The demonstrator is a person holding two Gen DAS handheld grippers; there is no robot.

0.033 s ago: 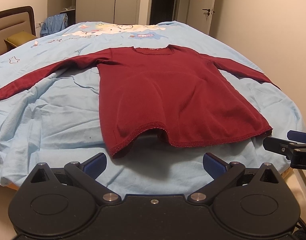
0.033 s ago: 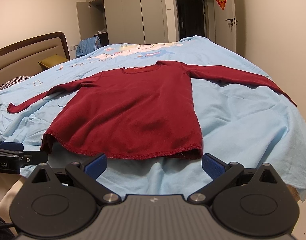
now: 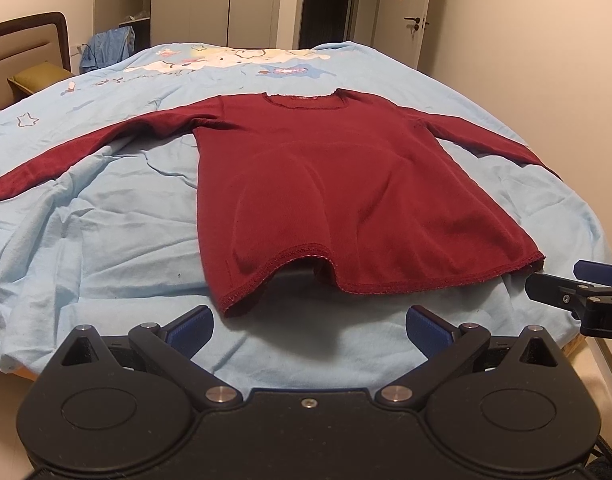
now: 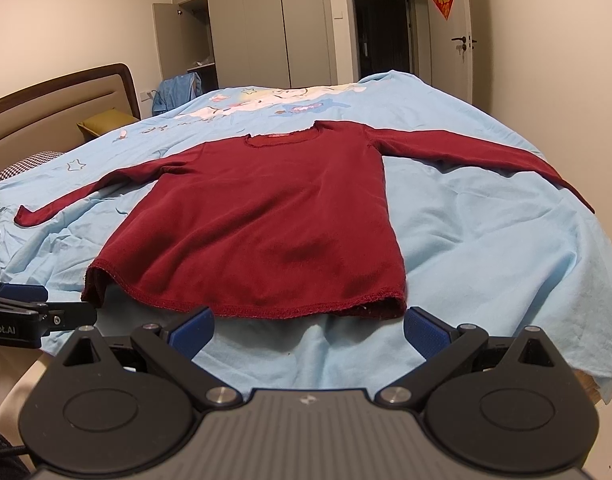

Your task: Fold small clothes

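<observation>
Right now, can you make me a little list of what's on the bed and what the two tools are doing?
clothing: one dark red long-sleeved top
top's state: lying flat, unfolded, both sleeves spread out sideways
neck: pointing away from the tools
hem: nearest the tools, a little rumpled
surface: bed with a light blue sheet
left tool: open, holding nothing, just short of the hem
right tool: open, holding nothing, just short of the hem
folding: not started
</observation>
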